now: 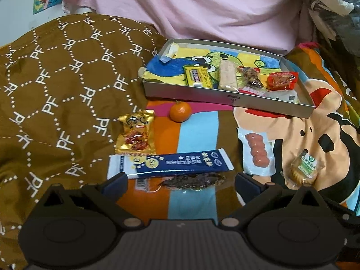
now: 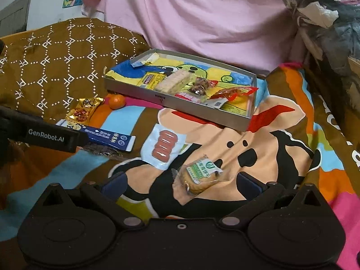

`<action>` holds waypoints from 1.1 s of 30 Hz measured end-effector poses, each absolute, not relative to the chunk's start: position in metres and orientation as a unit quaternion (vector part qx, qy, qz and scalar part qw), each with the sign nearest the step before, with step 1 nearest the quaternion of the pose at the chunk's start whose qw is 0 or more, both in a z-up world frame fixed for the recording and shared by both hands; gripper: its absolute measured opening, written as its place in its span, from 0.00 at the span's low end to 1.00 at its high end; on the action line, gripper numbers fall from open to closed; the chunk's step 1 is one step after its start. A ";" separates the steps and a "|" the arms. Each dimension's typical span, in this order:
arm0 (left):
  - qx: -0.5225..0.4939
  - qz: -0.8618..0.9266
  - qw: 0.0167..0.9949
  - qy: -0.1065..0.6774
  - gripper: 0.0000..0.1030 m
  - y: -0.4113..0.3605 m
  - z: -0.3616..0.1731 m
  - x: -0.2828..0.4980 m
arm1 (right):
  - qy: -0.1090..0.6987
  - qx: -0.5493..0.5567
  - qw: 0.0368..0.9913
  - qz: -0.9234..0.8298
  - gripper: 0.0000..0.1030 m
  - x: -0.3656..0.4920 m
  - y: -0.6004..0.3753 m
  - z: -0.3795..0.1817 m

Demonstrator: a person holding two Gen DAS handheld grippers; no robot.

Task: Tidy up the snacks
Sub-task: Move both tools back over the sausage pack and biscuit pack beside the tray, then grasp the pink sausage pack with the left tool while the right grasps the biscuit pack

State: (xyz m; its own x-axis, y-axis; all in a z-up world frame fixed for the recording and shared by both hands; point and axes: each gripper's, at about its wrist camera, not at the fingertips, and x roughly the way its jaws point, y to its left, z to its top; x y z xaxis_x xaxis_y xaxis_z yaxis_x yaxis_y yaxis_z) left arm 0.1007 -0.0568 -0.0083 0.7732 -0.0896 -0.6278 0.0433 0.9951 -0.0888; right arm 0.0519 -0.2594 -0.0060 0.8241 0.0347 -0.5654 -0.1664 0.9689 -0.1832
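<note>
A grey shallow box (image 1: 191,95) (image 2: 157,100) lies on the bed and holds several wrapped snacks. Loose on the blanket in front of it: a mandarin (image 1: 180,111) (image 2: 116,101), a gold packet (image 1: 136,132) (image 2: 84,110), a blue stick pack (image 1: 177,163) (image 2: 110,138), a dark seaweed-like packet (image 1: 193,181), a sausage pack (image 1: 257,153) (image 2: 164,147) and a clear biscuit packet (image 1: 302,168) (image 2: 198,175). My left gripper (image 1: 181,183) is open over the dark packet and blue pack. My right gripper (image 2: 181,183) is open around the biscuit packet.
A brown patterned quilt (image 1: 56,90) (image 2: 56,63) rises on the left. A pink sheet (image 1: 202,6) (image 2: 202,22) hangs behind the box. Crumpled bags (image 2: 326,22) pile at the right. The left gripper's body (image 2: 45,135) reaches in from the left in the right wrist view.
</note>
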 end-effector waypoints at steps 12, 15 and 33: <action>-0.036 -0.072 0.937 0.340 1.00 -0.088 -0.014 0.138 | 0.286 -0.148 0.945 0.065 0.99 0.079 -0.284 -0.019; -0.029 -0.091 0.936 0.339 1.00 -0.099 -0.015 0.148 | 0.283 -0.162 0.943 0.066 0.99 0.088 -0.287 -0.020; -0.008 -0.138 0.920 0.368 1.00 -0.142 -0.031 0.188 | 0.326 -0.253 0.903 0.119 0.84 0.125 -0.280 -0.061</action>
